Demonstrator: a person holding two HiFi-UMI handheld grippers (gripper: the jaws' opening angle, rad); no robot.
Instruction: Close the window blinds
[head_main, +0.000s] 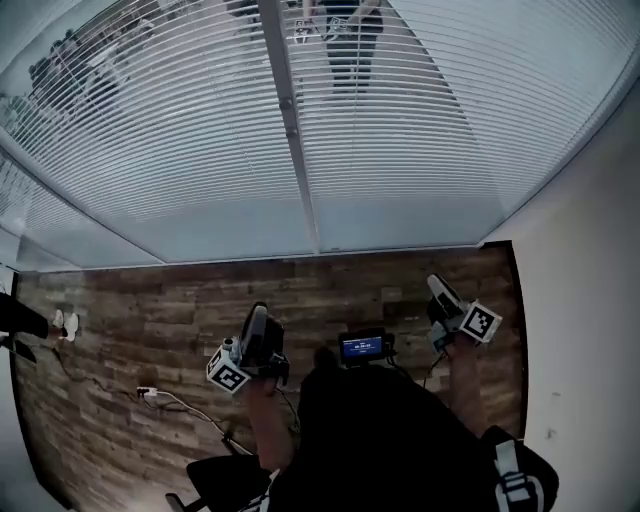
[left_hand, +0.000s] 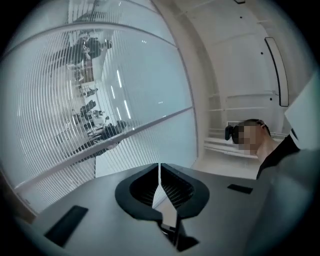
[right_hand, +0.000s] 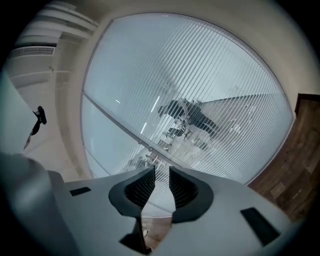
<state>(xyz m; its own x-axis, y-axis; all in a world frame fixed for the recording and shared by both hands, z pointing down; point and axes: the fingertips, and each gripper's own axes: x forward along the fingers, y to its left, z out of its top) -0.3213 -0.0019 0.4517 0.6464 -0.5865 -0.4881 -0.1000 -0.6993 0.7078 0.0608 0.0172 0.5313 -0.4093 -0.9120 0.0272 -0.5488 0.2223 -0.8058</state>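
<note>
From the head view, the blinds (head_main: 400, 130) cover the window, well ahead of both tools. In its own view, the left gripper (left_hand: 160, 172) has its jaws pressed together on nothing, with the blinds off to the left. In the right gripper view, the right gripper (right_hand: 161, 176) has its jaws a bit apart and empty, blinds dead ahead.

The window blinds (head_main: 420, 150) are showing fine, pale blue-white stripes. The floor (head_main: 150, 300) is showing mottled brown wood planks. The left gripper (left_hand: 159, 172) and right gripper (right_hand: 162, 175) are showing grey bodies, black ribbed pads and black-and-white square markers.

Right tool (right_hand: 161, 171) — jaws apart — faces blinds (right_hand: 210, 85).
</note>
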